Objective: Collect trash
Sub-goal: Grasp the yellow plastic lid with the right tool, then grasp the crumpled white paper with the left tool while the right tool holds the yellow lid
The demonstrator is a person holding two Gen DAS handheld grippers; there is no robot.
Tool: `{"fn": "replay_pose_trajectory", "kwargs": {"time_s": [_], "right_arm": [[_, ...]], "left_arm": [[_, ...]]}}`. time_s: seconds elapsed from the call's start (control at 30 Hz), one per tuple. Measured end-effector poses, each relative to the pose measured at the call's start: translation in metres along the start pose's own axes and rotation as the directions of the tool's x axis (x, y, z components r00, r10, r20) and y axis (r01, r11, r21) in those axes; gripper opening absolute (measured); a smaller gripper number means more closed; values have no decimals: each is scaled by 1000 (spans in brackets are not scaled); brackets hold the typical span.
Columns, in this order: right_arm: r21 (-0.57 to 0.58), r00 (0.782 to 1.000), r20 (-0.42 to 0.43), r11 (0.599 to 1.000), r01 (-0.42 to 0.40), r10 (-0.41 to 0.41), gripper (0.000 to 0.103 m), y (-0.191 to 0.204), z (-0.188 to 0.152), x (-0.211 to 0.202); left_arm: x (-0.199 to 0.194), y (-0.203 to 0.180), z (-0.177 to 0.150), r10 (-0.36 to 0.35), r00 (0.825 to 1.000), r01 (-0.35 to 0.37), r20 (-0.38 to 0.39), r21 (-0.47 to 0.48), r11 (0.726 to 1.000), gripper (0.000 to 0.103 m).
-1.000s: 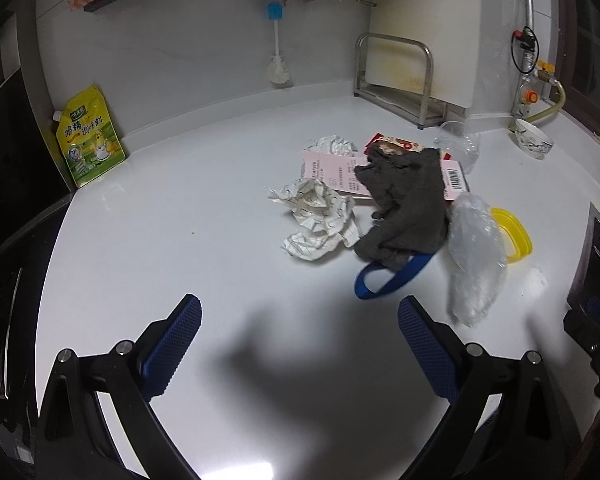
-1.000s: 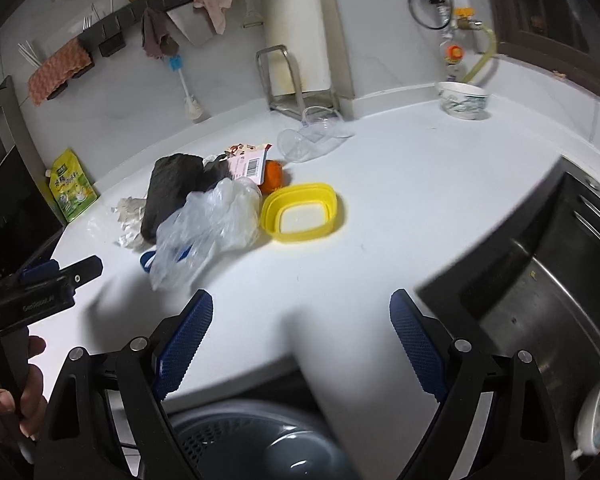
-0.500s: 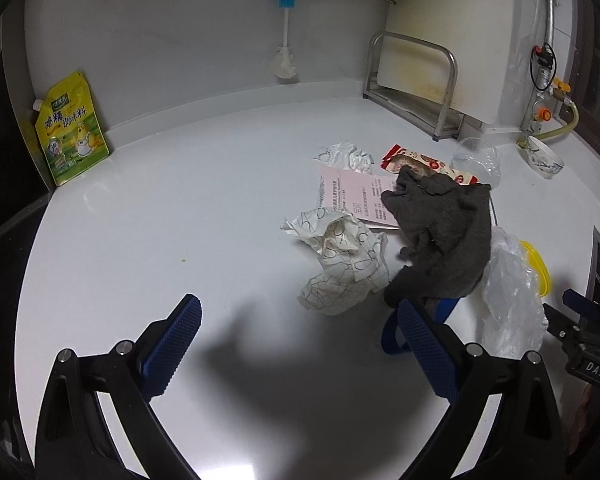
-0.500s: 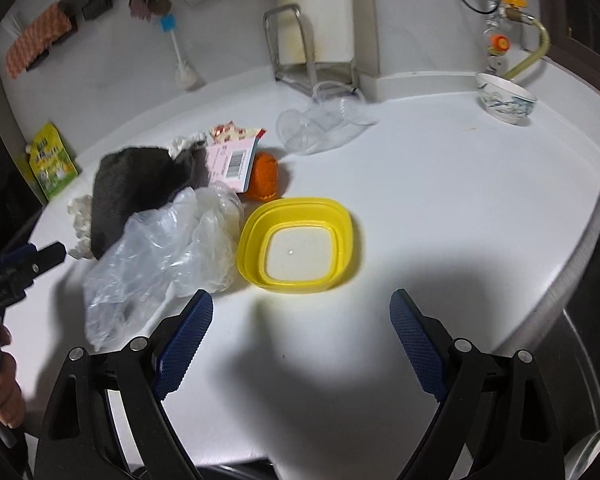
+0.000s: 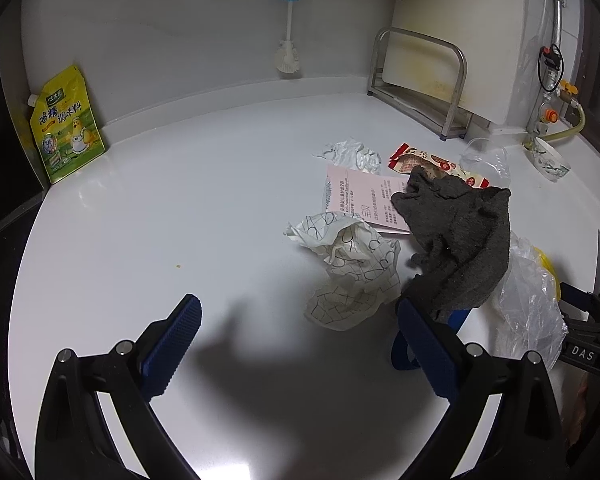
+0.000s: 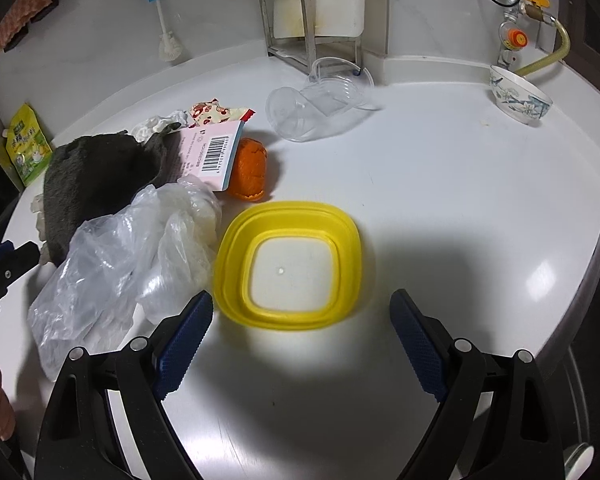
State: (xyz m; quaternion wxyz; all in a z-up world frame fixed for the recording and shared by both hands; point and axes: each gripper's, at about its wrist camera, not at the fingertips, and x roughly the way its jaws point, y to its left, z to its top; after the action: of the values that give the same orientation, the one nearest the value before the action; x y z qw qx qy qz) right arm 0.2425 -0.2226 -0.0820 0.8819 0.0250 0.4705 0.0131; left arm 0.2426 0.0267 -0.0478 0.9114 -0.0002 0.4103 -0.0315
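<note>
Presently both tools advanced on the litter compared with a second ago: left gripper now low over the white countertop, right gripper now close over the shallow yellow plastic lid, sink edge and basin below dropped out of its frame. Both sets of blue-padded fingers spread wide, empty; nothing held. Litter undisturbed, lying as before in one cluster at mid-counter. Judged: approach phase nearly done, no item yet collected. Left view: crumpled white printed paper wrapper just ahead of the right-hand finger, dark grey cloth draped beside and touching it, pink printed leaflet partly under the cloth, small crumpled white tissue behind, red snack wrapper, blue strap loop under the cloth edge. Wrapper judged the likeliest first pick. Right view alone: orange peel piece behind the lid, hidden from the left camera by the cloth; clear plastic cups lying on their sides. Crumpled clear plastic bag touching the lid's left rim, beside the left-hand finger. Wrapper's full shape seen from the left view only. Patterned ceramic bowl at the far wall, probably not trash.
</note>
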Motion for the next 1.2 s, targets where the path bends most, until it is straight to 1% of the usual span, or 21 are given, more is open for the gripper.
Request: {"fn": "replay_pose_trajectory", "kwargs": {"time_s": [0.2,0.37,0.4,0.47,0.7,0.8,0.9,1.0,1.1,1.2], "right_arm": [[-48,999,-11,998,40,-41,86,11,8,9],[-64,1000,8,998,29,-28,84,12,6,10],[-62,1000,11,998,24,-23,82,10,5,9],[-68,999,21,997,26,-24,69,9,4,7],[-23,1000,28,1000,-12,12,68,-6,-1,0],[-1,999,32,1000,-24,24,68,-15,-3,-3],[21,998,44,999,-46,45,68,-24,-5,-8],[27,997,59,998,-57,55,68,-30,-5,-14],[30,995,69,997,-70,67,68,-35,-7,-18],[33,993,71,995,-94,91,68,-40,-9,-19]], "left_arm": [[3,3,0,10,1000,-10,-4,-3,1000,97],[3,3,1,0,1000,0,3,3,1000,97],[3,3,1,-4,1000,4,6,5,1000,97],[3,3,2,1,1000,-1,12,10,1000,97],[7,1,3,-13,1000,13,5,11,1000,97],[11,-1,6,-5,1000,5,1,10,1000,97],[11,-1,11,5,1000,-5,13,-15,1000,97],[15,-1,16,18,1000,-18,17,-32,999,97],[22,-4,20,32,999,-32,3,-37,999,97],[25,-9,22,40,999,-40,11,-35,999,97]]}}
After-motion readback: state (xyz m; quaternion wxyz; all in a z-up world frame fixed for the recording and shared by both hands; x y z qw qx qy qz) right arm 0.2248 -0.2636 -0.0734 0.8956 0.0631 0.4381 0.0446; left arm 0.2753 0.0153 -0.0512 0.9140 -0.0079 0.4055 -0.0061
